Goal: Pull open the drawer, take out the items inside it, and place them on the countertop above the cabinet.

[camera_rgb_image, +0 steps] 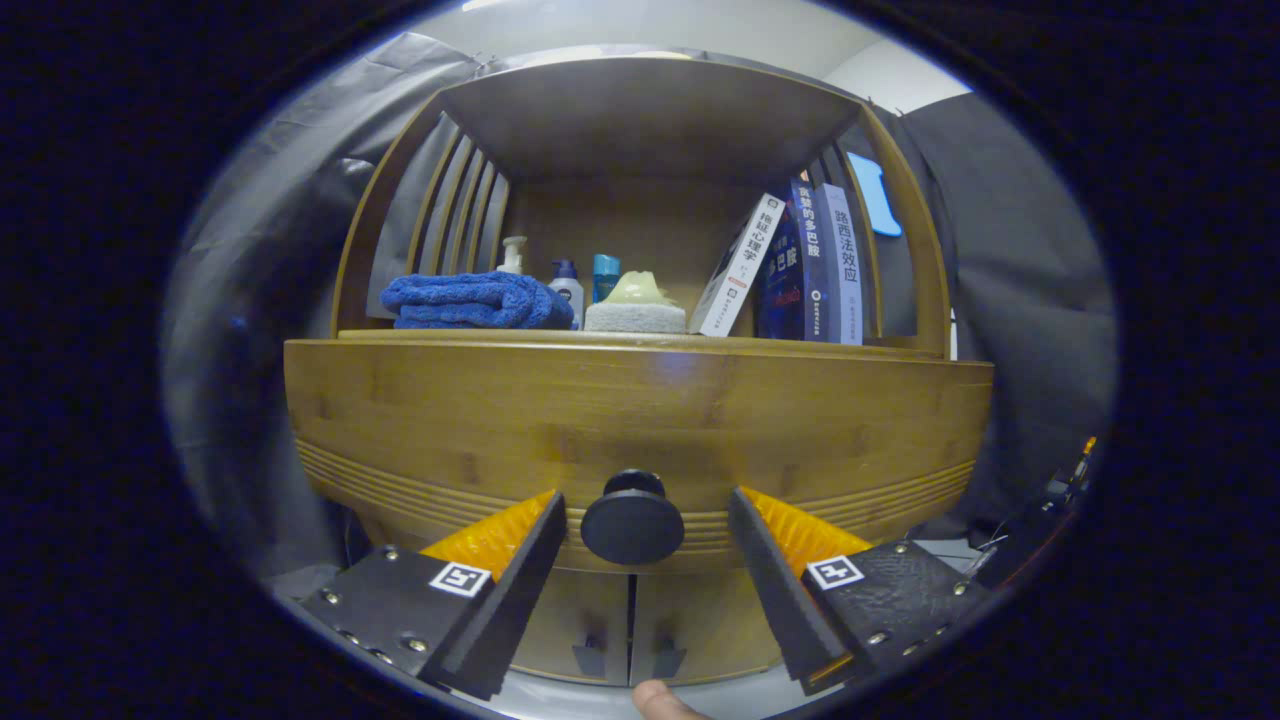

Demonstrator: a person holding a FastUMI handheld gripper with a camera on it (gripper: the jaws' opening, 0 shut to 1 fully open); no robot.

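A wooden drawer [640, 420] fills the middle of the scene, closed, its wide front grooved along the lower edge. A round dark knob [632, 522] sticks out from the centre of that front. The gripper [646, 505] is spread open, one finger on each side of the knob, and neither finger touches it.

Below the drawer are two cabinet doors [632, 625], shut, meeting at a seam under the knob, each with a small handle near the seam. A fingertip [662, 700] of the person holding the tool shows at the very bottom, beneath the doors.

Above the drawer runs the countertop [880, 345], a wooden ledge inside an open shelf unit with slatted sides and a wooden top. On it, from one end to the other, sit a folded blue towel [478, 300], a white pump bottle [513, 254] behind it, two small bottles [585, 283], a pale yellow sponge [636, 305] on a grey scouring pad, and three books [800, 265], one leaning against the other two, which stand upright.

Dark cloth [1010, 260] hangs around the cabinet as the booth's wall. A pale ceiling shows above it.
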